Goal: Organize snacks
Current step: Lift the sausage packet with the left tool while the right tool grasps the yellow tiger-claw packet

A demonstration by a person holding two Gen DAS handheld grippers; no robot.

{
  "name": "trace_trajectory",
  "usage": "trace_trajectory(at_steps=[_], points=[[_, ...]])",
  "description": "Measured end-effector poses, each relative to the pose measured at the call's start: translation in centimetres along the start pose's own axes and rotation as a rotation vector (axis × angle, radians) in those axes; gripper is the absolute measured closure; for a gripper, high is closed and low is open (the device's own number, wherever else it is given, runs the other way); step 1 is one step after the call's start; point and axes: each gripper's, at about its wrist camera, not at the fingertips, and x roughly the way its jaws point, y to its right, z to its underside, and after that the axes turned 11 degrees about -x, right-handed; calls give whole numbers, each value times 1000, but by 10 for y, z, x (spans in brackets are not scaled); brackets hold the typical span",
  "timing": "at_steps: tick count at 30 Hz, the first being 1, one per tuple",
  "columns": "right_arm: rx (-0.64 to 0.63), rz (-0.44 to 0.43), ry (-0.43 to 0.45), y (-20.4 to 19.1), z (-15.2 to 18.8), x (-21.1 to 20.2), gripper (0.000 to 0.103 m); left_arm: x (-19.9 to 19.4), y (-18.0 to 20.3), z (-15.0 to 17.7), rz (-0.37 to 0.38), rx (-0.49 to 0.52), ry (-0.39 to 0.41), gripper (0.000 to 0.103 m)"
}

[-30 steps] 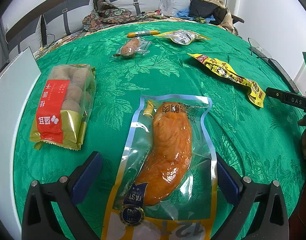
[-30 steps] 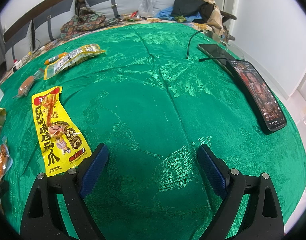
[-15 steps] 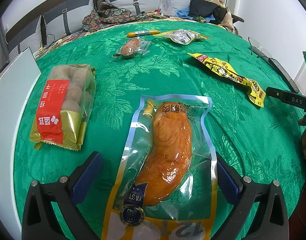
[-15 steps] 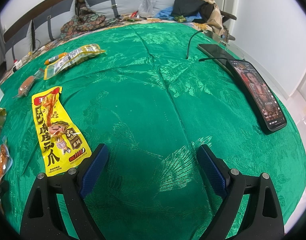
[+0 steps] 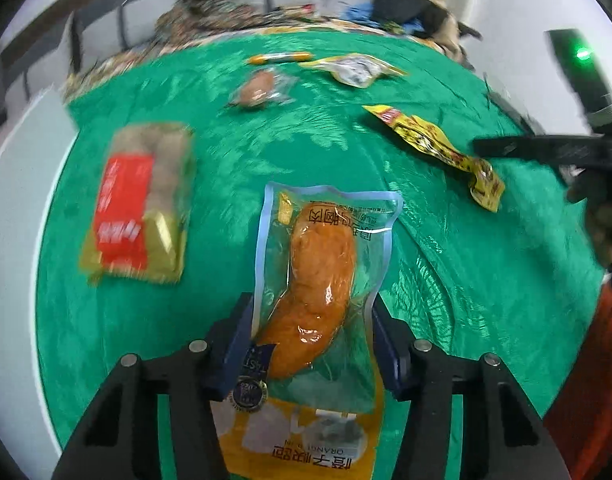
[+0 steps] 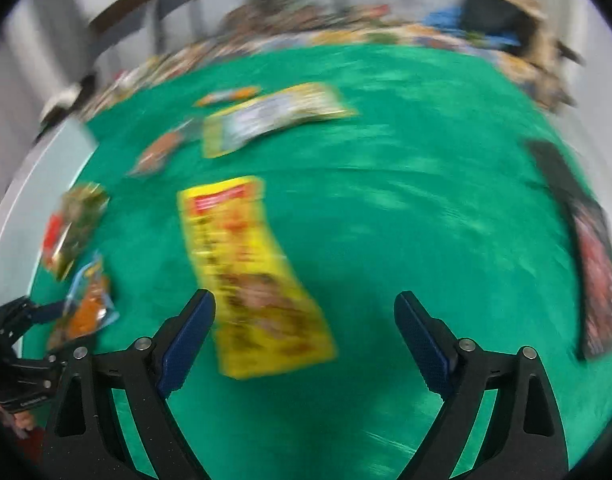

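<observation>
Left wrist: clear pouch [image 5: 326,264], orange meat.

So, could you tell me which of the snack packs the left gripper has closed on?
The clear pack with the orange sausage: the left gripper has just closed onto its edges, while the other packs lie untouched.

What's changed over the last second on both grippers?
The left gripper jaws have just been closing and now pinch the orange snack pouch. The right gripper, jaws open and empty as before, has swung left over the yellow packet. The other snacks stay put on the green cloth.
</observation>
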Motion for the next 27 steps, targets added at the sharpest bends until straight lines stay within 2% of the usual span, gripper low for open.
trace_trajectory(at_steps=[3, 5, 6, 7, 8, 11, 15, 19, 22, 25, 27], points=[[-111, 13, -104, -29, -23, 37, 10, -10, -13, 8, 14, -54, 10, 52], [-143, 33, -141, -38, -28, 53, 13, -18, -25, 15, 27, -87, 16, 53], [-132, 6, -143, -39, -29, 57, 16, -24, -31, 19, 34, -102, 25, 53], [-132, 19, -129, -39, -28, 54, 49, -28, -36, 22, 40, -114, 33, 54], [-149, 51, -126, -40, -28, 50, 51, -32, -41, 24, 50, -130, 40, 54], [-104, -30, -161, -32, -23, 40, 56, -42, -54, 29, 85, -181, 61, 54], [22, -118, -99, -11, -13, 10, 60, -54, -58, 34, 89, -203, 91, 54], [103, -143, -98, -1, -4, -3, 60, -67, -60, 36, 130, -244, 110, 54], [180, -206, -68, 5, 4, -14, 60, -83, -62, 36, 166, -273, 137, 53], [284, -299, -34, 9, 9, -20, 60, -100, -68, 35, 188, -299, 170, 53], [376, -390, -8, 12, 15, -21, 60, -112, -74, 33, 200, -322, 193, 53]])
